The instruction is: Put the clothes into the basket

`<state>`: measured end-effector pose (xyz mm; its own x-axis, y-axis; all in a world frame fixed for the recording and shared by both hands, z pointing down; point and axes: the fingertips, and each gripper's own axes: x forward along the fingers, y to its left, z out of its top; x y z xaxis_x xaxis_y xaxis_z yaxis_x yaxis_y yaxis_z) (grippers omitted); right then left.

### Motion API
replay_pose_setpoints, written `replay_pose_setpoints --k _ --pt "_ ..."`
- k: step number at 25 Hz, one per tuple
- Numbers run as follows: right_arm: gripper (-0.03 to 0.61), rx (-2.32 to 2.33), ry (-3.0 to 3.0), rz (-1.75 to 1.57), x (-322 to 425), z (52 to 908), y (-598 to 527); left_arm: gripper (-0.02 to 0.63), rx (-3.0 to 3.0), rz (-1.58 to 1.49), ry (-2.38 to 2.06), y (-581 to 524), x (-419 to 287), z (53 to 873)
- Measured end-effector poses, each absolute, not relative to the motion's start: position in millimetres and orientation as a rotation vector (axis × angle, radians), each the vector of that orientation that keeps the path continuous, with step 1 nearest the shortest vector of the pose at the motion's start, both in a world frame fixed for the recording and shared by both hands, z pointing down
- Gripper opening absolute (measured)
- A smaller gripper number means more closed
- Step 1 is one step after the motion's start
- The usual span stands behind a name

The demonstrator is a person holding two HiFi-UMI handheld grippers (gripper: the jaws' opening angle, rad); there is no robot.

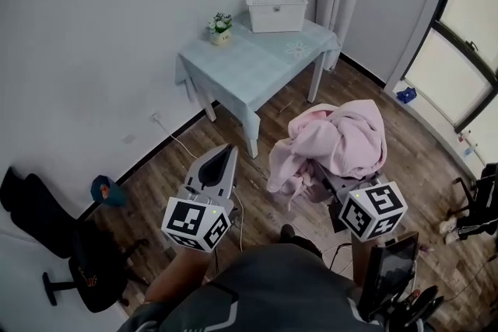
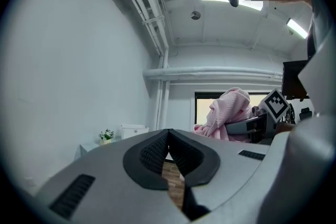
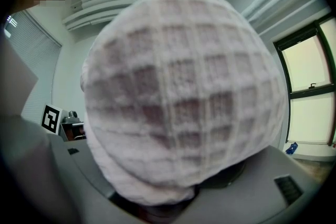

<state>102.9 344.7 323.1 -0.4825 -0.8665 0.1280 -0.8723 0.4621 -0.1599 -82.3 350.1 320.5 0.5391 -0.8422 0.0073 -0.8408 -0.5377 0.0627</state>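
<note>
Head view: the right tongs point(image 1: 333, 186) grip the pink clothes point(image 1: 336, 138) in mid-air, well short of the basket point(image 1: 275, 10) on the bench point(image 1: 245, 70). The left tongs point(image 1: 226, 155) are closed and empty. I judge this the carrying step; next, bring the clothes over the basket and release.

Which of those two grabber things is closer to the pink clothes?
Right. The right gripper has the pink clothes bunched in its jaws; the left gripper is off to their left, jaws together, touching nothing.

Basket point(image 1: 275, 10) right of flowers point(image 1: 220, 26) on table point(image 1: 249, 66) behind clothes point(image 1: 342, 140)
</note>
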Motion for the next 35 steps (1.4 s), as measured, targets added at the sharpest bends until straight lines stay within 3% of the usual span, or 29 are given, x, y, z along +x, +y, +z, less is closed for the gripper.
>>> replay_pose_setpoints --k 18,35 --pt "0.336 1.464 -2.768 0.32 163.7 323.7 207.9 0.009 2.661 0.05 -1.579 216.9 -15.5 321.9" --pt "0.336 1.617 -2.669 0.29 121.7 311.9 34.4 0.009 2.736 -0.059 -1.453 25.7 -63.3 315.8"
